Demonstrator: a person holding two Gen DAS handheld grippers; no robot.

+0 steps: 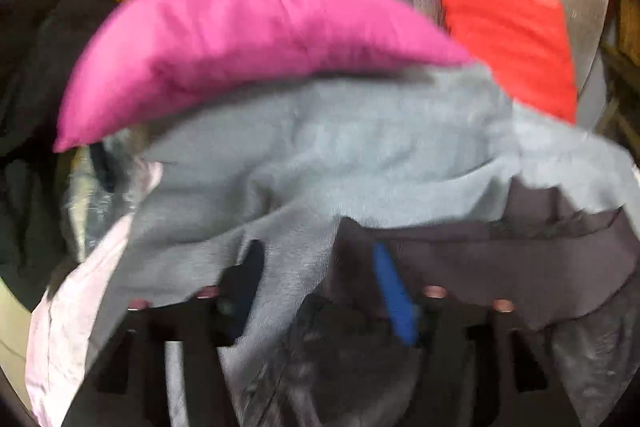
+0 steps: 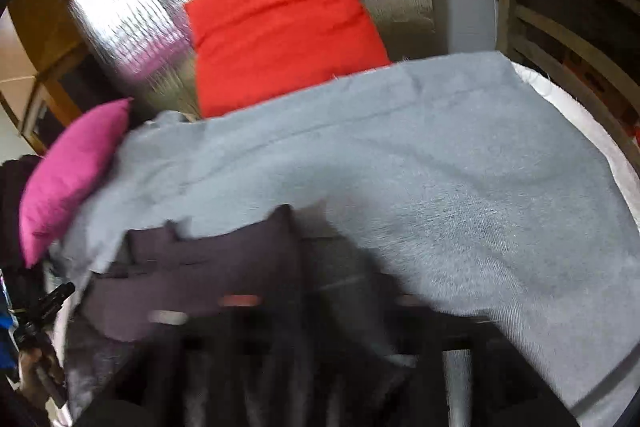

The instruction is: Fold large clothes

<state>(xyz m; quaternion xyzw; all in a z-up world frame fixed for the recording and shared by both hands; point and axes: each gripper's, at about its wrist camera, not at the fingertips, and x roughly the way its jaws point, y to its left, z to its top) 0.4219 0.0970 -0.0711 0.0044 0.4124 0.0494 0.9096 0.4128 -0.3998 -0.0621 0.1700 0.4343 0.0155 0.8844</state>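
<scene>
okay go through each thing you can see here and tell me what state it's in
grey garment: spread out, rumpled, not yet folded.
dark purple garment: bunched under the grey one's near edge.
red cloth: folded flat on the silver mat.
pink cushion: lying beside the grey garment.
left gripper: fabric between its fingers.
right gripper: blurred, state unclear.

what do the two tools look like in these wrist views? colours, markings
Left tool: black two-finger frame, one finger faced with a blue strip, small pinkish-copper round studs across the front. Right tool: also black, heavily motion-blurred; a reddish mark and a pale mark show on it. No sleeves or cables discernible.
</scene>
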